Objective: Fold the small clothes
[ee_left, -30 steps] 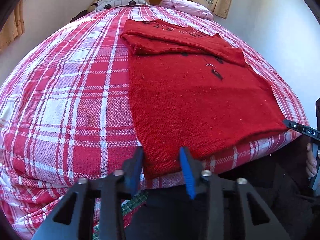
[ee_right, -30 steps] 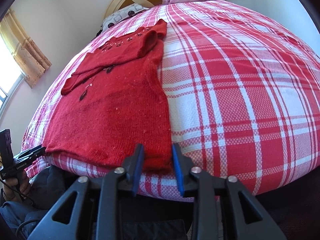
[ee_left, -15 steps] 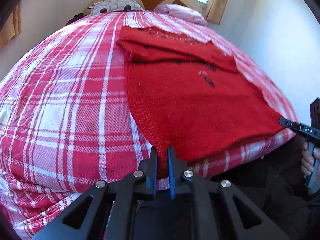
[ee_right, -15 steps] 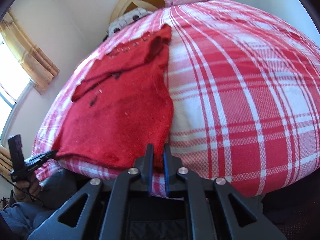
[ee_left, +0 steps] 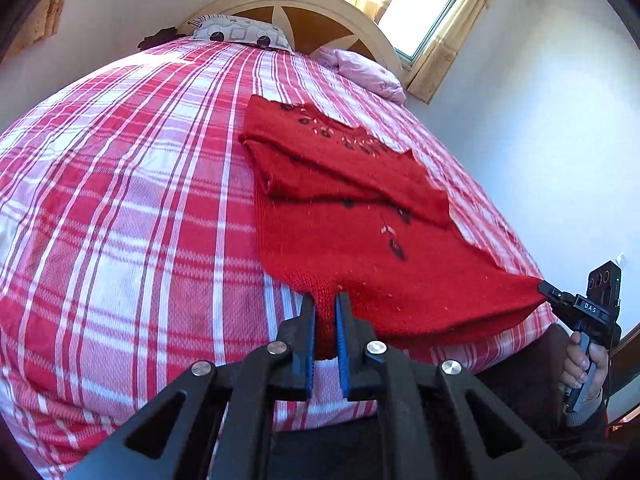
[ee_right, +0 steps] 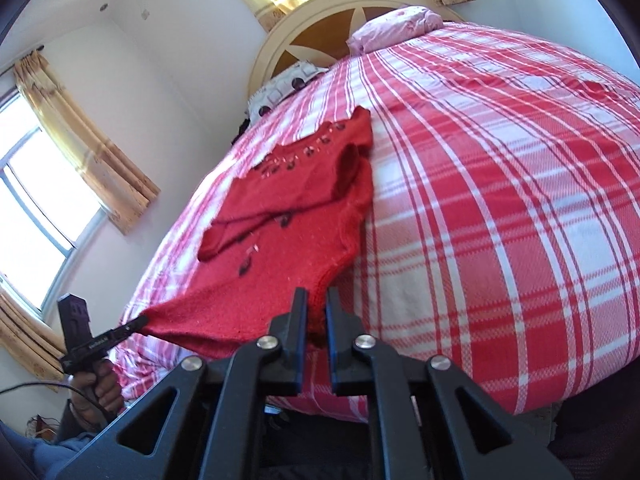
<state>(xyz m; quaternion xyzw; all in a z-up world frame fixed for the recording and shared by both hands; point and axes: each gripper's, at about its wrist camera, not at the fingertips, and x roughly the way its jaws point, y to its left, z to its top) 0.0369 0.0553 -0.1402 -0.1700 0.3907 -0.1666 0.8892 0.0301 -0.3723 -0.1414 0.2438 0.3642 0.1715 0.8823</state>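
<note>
Sweater (ee_left: 360,248) lies on the plaid bed (ee_left: 120,220), sleeves folded in; left gripper (ee_left: 325,312) and right gripper (ee_right: 316,308) each clamp 1 hem corner, lifted. Hem-to-collar fold looks underway; next, I judge, both corners must travel evenly toward the collar.

Bedroom, white plaster walls (ee_left: 520,128). Bed under a red-and-white plaid cover (ee_left: 120,200); arched cream headboard with brown wooden panels (ee_left: 320,20). Grey patterned pillow (ee_left: 240,34), pink pillow (ee_left: 364,72). Sunlit windows (ee_left: 424,0), patterned beige curtains (ee_right: 84,136).
</note>
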